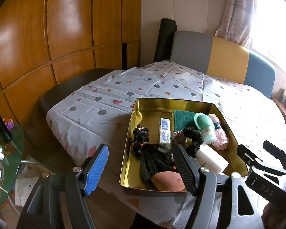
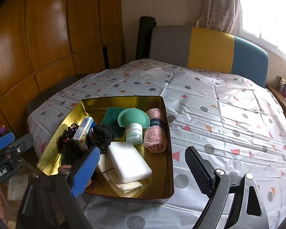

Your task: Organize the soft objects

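I hold my left gripper (image 1: 141, 168) and right gripper (image 2: 143, 171) side by side, both tilted downward, jaws spread wide, nothing between them.

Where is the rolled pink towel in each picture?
Left wrist view: the pink towel lies by the right wall of the gold tray, partly hidden behind the green bottle.
Right wrist view: the pink towel lies along the tray's right wall, near the picture's middle, in full view.
Shared landmark: the green bottle, just left of the towel in both.
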Motion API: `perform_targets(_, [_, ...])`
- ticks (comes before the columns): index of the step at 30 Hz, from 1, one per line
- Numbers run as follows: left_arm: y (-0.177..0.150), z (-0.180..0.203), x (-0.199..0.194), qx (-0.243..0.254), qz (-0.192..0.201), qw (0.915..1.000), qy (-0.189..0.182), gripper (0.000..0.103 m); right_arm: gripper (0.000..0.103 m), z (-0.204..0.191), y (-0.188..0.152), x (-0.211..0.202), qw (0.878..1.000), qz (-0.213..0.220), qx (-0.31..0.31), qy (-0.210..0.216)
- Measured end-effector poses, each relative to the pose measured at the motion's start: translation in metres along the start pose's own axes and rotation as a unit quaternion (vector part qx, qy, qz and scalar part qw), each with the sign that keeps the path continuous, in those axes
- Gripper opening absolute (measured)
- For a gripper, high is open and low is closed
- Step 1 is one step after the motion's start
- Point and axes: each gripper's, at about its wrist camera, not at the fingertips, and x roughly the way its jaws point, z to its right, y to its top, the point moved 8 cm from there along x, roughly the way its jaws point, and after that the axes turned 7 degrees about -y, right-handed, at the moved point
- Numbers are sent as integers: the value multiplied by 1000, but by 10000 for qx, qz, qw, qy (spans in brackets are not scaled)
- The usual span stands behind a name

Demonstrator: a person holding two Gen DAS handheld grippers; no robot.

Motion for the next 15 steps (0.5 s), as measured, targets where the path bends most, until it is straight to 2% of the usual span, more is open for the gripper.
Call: perform_targets(15, [-1, 0, 1, 5, -22, 10000, 11, 71, 92, -1, -1, 0, 10000, -11, 7, 11])
